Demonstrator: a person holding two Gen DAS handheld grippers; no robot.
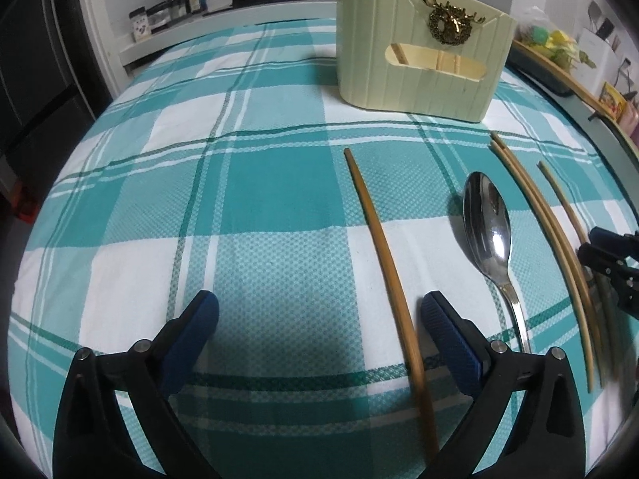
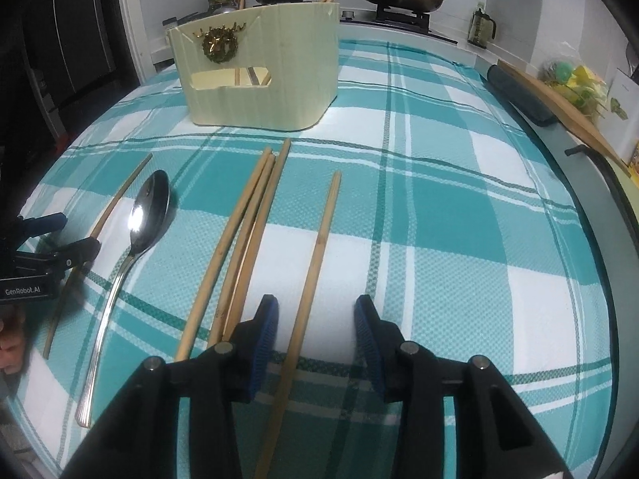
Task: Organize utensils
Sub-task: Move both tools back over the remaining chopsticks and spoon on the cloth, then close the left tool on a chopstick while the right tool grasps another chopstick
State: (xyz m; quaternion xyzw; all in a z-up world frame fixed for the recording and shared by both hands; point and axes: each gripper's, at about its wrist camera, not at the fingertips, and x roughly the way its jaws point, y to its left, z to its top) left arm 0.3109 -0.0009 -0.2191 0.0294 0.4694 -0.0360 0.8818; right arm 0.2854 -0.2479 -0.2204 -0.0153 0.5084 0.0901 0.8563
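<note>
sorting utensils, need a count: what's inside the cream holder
Through the cream holder's front cutout, two or three chopsticks show, tips poking above its rim. The walls hide the rest, so no full count.

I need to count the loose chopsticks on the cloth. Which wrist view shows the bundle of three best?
The right wrist view: the bundle of three chopsticks lies near the centre, each stick distinct. The left wrist view shows it at the right edge, curved and blurred together.
</note>
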